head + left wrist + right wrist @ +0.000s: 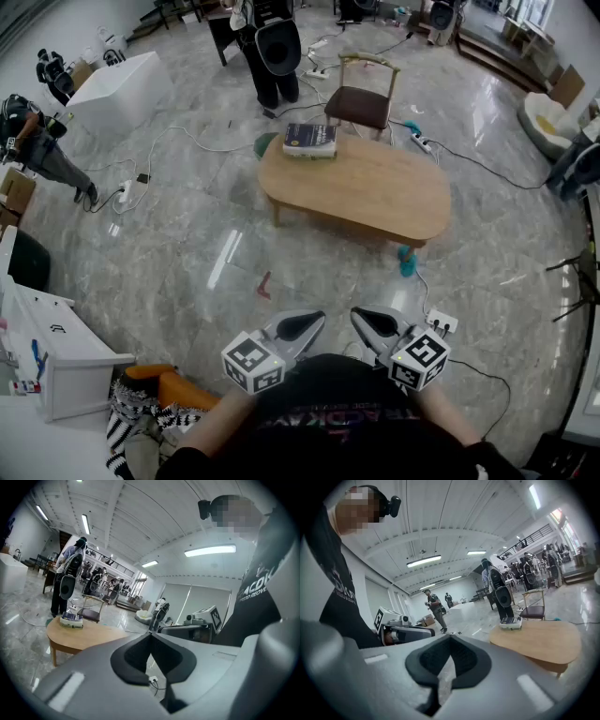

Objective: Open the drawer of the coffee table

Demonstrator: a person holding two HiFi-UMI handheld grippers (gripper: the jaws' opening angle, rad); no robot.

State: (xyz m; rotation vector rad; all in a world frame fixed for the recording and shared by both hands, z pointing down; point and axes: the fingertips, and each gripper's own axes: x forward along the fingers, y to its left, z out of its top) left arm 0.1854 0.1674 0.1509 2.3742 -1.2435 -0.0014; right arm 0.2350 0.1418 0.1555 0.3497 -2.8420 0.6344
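The oval wooden coffee table (pixel 375 192) stands on the marble floor about a metre in front of me. A book (pixel 310 139) lies at its far left end. No drawer front shows in any view. My left gripper (pixel 307 325) and right gripper (pixel 368 322) are held close to my body, side by side, well short of the table. Both are shut with nothing between the jaws. In the left gripper view the shut jaws (pixel 151 635) point past the table (pixel 82 637). In the right gripper view the shut jaws (pixel 450 638) have the table (pixel 541 641) off to the right.
A wooden chair (pixel 364 94) stands behind the table, and a person (pixel 272 52) stands beyond the book. Cables and a power strip (pixel 441 322) lie on the floor at my right. A white drawer unit (pixel 52 361) is at my left, a white block (pixel 122 89) farther back.
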